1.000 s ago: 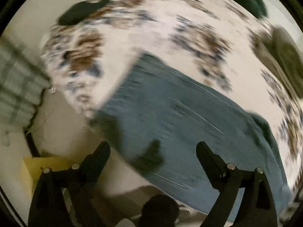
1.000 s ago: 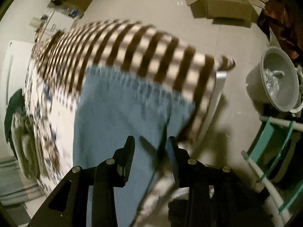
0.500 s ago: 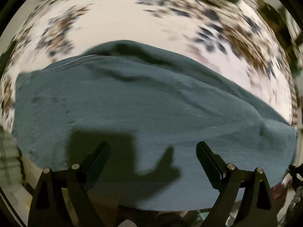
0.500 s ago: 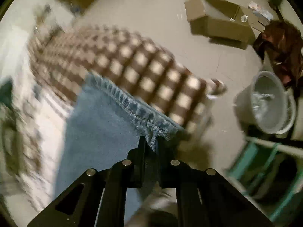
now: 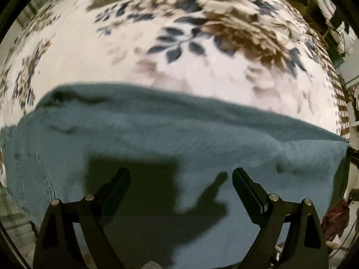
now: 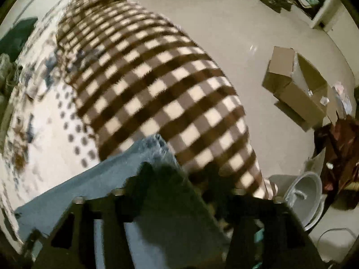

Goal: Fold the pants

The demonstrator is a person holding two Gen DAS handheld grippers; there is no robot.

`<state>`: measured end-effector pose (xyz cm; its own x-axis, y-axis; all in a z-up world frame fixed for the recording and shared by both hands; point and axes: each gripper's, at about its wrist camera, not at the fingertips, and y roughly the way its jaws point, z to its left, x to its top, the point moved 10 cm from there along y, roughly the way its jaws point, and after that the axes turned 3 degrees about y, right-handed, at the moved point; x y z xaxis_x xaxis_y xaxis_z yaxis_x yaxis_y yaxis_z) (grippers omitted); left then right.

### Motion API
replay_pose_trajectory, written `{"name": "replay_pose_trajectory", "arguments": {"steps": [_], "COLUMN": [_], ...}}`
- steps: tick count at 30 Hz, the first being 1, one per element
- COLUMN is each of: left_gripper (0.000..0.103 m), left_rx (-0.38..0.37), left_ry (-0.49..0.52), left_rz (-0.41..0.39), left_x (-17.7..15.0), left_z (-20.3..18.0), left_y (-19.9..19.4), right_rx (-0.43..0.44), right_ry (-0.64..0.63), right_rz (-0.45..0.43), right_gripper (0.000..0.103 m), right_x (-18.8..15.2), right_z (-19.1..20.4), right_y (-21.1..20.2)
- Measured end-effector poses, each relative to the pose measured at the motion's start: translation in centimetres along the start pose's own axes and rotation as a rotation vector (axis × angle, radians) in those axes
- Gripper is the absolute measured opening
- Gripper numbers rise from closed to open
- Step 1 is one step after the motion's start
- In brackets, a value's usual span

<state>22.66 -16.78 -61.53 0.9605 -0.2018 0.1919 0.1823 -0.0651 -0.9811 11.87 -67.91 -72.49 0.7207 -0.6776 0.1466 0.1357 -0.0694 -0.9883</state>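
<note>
The blue denim pants (image 5: 179, 139) lie on the flowered white blanket (image 5: 139, 51). The left gripper (image 5: 181, 179) is spread wide above them. The right gripper (image 6: 179, 179) pinches their hem near the brown checked blanket (image 6: 161, 85).

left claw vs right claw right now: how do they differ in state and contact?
The left claw is open, fingers spread wide, gripping nothing; the right claw is clamped on the hem end of the jeans.
The left claw hovers over the middle of the denim; the right claw sits at its edge, over the checkered blanket.
Both are black and point at the same jeans.
</note>
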Motion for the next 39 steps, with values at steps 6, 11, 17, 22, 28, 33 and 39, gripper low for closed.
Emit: {"name": "replay_pose_trajectory", "arguments": {"steps": [6, 11, 17, 22, 28, 33, 39], "left_gripper": [0.093, 0.093, 0.093, 0.093, 0.093, 0.093, 0.099], "left_rx": [-0.004, 0.008, 0.073, 0.046, 0.006, 0.04, 0.038], "left_ry": [0.032, 0.059, 0.059, 0.034, 0.057, 0.069, 0.077], "left_rz": [-0.004, -0.05, -0.048, -0.042, -0.017, 0.038, 0.051], "left_x": [1.5, 4.0, 5.7, 6.9, 3.4, 2.7, 1.6], "left_z": [-1.6, -3.1, -2.6, -2.5, -3.7, -4.8, -5.1], "left_y": [0.1, -0.3, 2.8, 2.5, 0.6, 3.6, 4.3], "right_rx": [-0.05, -0.021, -0.019, 0.091, 0.22, 0.202, 0.044], "right_ry": [-0.056, -0.023, 0.017, 0.202, 0.427, 0.464, 0.386], "right_rz": [-0.18, -0.268, -0.15, -0.037, 0.113, 0.062, 0.013], "right_gripper": [0.011, 0.011, 0.012, 0.036, 0.037, 0.006, 0.0], "right_x": [0.2, 0.9, 1.2, 0.4, -6.0, -8.6, -9.0], "right_z": [0.5, 1.9, 1.2, -3.3, -7.5, -7.4, -9.4], "right_y": [-5.4, -9.1, -4.4, -3.1, -1.4, -0.3, -1.9]}}
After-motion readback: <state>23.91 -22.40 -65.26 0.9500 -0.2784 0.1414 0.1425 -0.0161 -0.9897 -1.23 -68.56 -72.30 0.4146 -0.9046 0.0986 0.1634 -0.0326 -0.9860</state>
